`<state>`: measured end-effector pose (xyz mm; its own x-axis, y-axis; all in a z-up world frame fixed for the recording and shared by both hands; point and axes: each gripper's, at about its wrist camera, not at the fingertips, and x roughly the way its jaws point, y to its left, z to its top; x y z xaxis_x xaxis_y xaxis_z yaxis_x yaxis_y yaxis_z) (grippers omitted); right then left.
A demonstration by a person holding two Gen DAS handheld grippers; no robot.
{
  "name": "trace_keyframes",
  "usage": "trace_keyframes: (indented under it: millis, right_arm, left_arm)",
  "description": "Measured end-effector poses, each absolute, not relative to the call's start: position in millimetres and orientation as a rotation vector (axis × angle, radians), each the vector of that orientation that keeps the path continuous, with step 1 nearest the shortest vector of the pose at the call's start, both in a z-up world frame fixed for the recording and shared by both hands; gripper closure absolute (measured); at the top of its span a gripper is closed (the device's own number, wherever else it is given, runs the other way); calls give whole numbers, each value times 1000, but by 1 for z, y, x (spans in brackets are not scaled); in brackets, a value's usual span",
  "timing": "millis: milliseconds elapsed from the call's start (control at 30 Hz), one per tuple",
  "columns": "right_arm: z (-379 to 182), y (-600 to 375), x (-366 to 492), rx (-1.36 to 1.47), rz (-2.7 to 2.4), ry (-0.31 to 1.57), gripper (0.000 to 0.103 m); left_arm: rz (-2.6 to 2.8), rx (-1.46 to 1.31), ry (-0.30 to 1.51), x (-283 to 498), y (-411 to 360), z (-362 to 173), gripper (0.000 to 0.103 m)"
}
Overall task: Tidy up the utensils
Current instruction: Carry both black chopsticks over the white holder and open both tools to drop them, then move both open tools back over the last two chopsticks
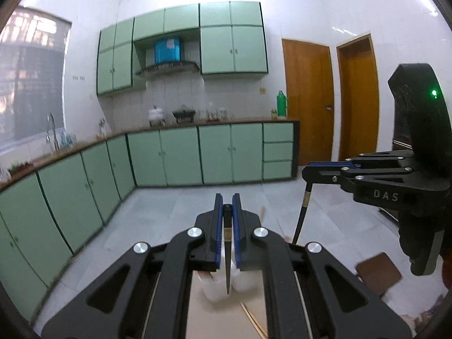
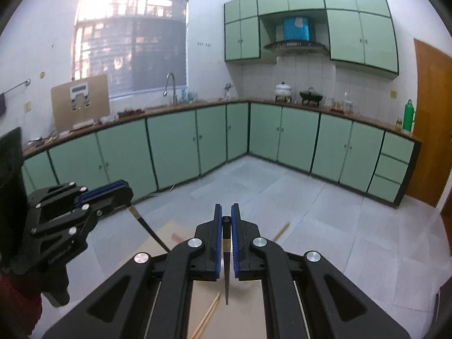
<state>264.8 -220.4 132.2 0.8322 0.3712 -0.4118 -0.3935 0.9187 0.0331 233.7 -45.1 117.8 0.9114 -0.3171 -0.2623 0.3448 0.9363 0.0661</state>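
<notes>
Chopsticks held aloft, one per gripper.
One dark chopstick (image 1: 227, 243) is clamped in the left gripper (image 1: 227, 220), another dark chopstick (image 2: 226, 250) in the right gripper (image 2: 226, 226); pale chopsticks (image 2: 207, 317) are seen on the board (image 2: 248, 310) below.

The white container (image 1: 223, 285) under the left gripper (image 1: 227, 206) is mostly covered by the linkage, so its shape cannot be told. Wooden chopsticks (image 2: 207, 317) run off the bottom edge. The right gripper's black chopstick (image 2: 226, 260) hides its upper end between the pads. Items on the far counter (image 2: 333, 107) are too small and blurred to name
</notes>
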Motion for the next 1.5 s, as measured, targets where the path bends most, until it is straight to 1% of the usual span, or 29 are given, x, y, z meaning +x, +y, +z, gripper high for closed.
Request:
trace_keyframes:
  millis: [133, 233, 533, 733, 900, 967, 1000, 1033, 1067, 1133, 1167, 1233, 1300, 1333, 1367, 1400, 1467, 1500]
  right_arm:
    - [144, -218, 297, -28, 384, 388, 97]
    - [141, -217, 319, -20, 362, 374, 97]
    - [86, -218, 372, -12, 310, 427, 97]
    - [51, -225, 387, 0, 298, 485, 97]
    - [34, -228, 393, -2, 291, 524, 96]
    - [33, -234, 388, 8, 274, 516, 90]
    - [34, -235, 386, 12, 268, 512, 88]
    - [35, -237, 384, 13, 258, 506, 83]
    - [38, -241, 380, 12, 242, 497, 79]
    - [42, -247, 374, 7, 223, 484, 74]
    - [44, -251, 369, 9, 215, 477, 69]
    - [47, -256, 358, 13, 197, 468, 61]
    - [48, -262, 346, 10, 189, 458, 54]
    - [48, -264, 339, 3, 182, 456, 50]
    - [47, -266, 331, -1, 177, 454, 46]
    - [46, -268, 325, -3, 176, 452, 44]
    - [43, -269, 308, -5, 176, 449, 34]
    - [40, -271, 298, -10, 178, 449, 32]
  left_arm:
    - [-327, 102, 233, 266, -53, 124, 97]
    - [-318, 88, 234, 291, -58, 120, 97]
    - [-304, 73, 303, 343, -64, 71, 97]
    - [-309, 82, 381, 365, -60, 42, 97]
    - [-308, 77, 419, 371, -53, 29, 96]
    - [-304, 74, 412, 369, -49, 31, 93]
    - [-302, 70, 407, 368, -48, 33, 86]
    - [-301, 66, 402, 366, -46, 35, 78]
    - [-298, 61, 393, 363, -43, 38, 75]
    - [-294, 53, 370, 354, -39, 46, 68]
    - [-293, 53, 362, 352, -38, 50, 66]
    - [-282, 61, 342, 340, -35, 58, 50]
    - [-288, 60, 332, 326, -33, 62, 47]
    - [-293, 59, 331, 320, -33, 63, 42]
    - [-291, 59, 331, 313, -31, 63, 40]
    - [-282, 60, 332, 305, -29, 62, 36]
    - [-277, 60, 333, 290, -27, 59, 34]
    - [-274, 54, 336, 281, -24, 57, 32]
